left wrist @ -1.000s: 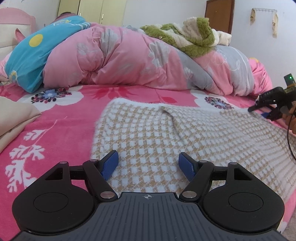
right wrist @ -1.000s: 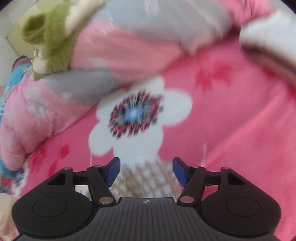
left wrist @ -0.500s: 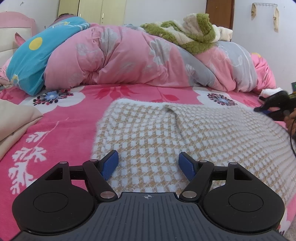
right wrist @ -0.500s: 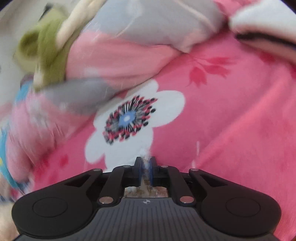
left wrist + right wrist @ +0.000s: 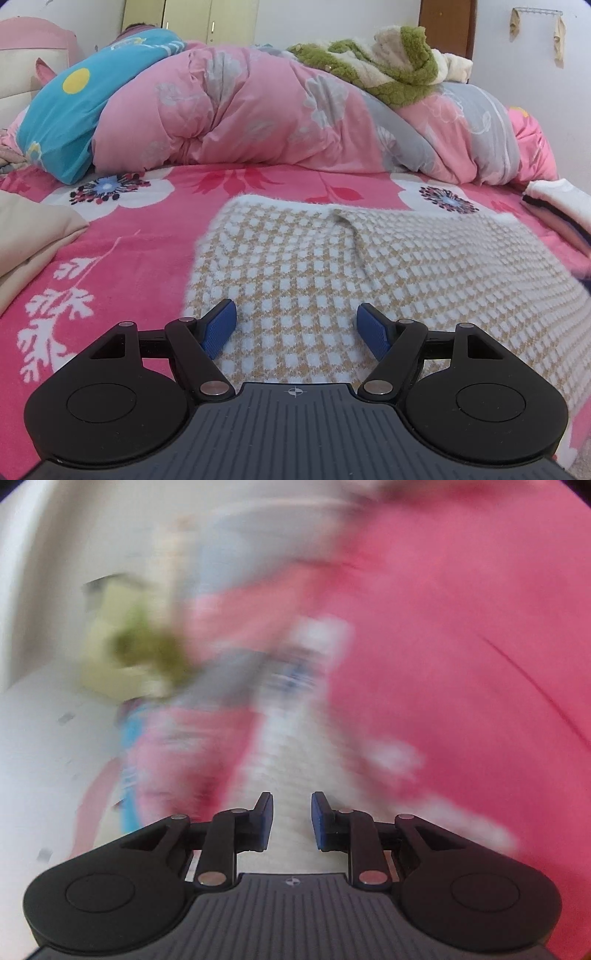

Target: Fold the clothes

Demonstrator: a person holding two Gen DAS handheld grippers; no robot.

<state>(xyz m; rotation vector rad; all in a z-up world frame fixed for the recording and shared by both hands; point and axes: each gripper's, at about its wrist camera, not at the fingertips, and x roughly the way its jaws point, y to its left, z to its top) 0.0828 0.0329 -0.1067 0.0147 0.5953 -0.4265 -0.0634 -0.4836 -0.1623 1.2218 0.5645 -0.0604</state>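
The checked sweater [image 5: 314, 258], white and tan, lies spread flat on the pink flowered bedspread [image 5: 129, 258]. Its near edge is under the left gripper [image 5: 295, 317], and its far edge is short of the heaped pink quilt [image 5: 240, 118]. The right part of the sweater looks blurred. The left gripper is released: its blue pads [image 5: 218, 328] stand wide apart above the near part of the sweater, and nothing is clamped between them. A green and cream blanket [image 5: 388, 70] lies on top of the quilt. A folded beige cloth [image 5: 29, 240] is at the left edge of the bed, and a folded white pile [image 5: 561, 203] is at the right edge. The right wrist view is strongly smeared. The jaws of the right gripper [image 5: 291, 808] have just been closing, yet a narrow gap shows between the pads. A pale band that seems to be the sweater [image 5: 291, 746] fills this gap and runs away from it across the pink bedspread. Whether the pads press on this cloth cannot be told through the blur.
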